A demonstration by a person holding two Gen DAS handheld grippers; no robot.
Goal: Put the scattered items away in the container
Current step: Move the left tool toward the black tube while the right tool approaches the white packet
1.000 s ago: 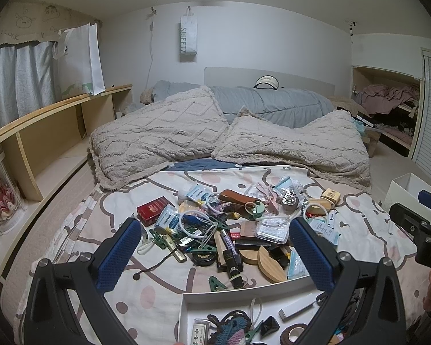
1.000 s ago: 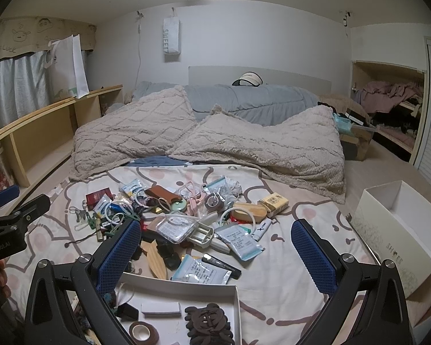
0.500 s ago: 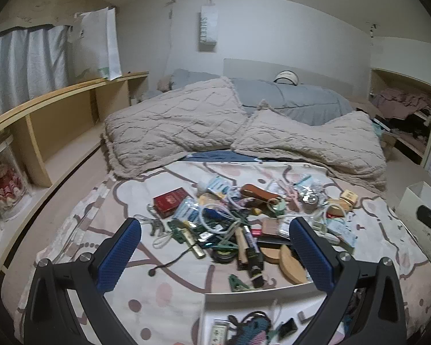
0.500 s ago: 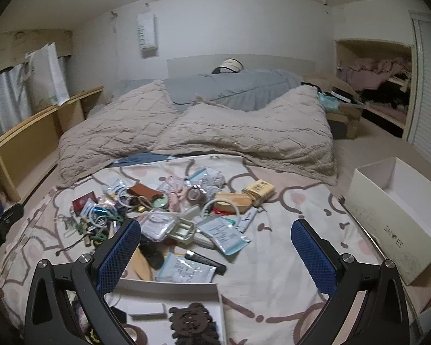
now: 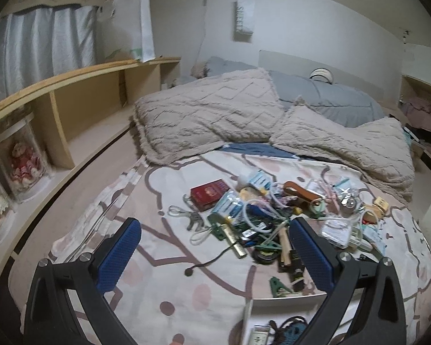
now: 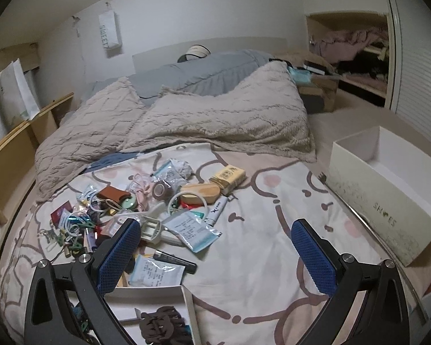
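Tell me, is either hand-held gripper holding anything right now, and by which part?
Nothing is held. The left hand-held gripper and the right hand-held gripper are both open over the bed.

Both views sat low over the foot of the bed (image 5: 146, 256), each looking forward between its own spread blue fingers (image 5: 117, 256) toward the pillows (image 5: 209, 118) and the far wall. The left wrist view faced slightly leftward, taking in the wooden shelf (image 5: 80, 97) along the frame's left side. The right wrist view tilted rightward, with the white shoe box (image 6: 388, 198) at the right edge. Both shared the clutter pile (image 5: 261, 215) mid-frame, the pillows, and the white tray's rim (image 6: 186, 296) at the bottom edge, close beneath the cameras.
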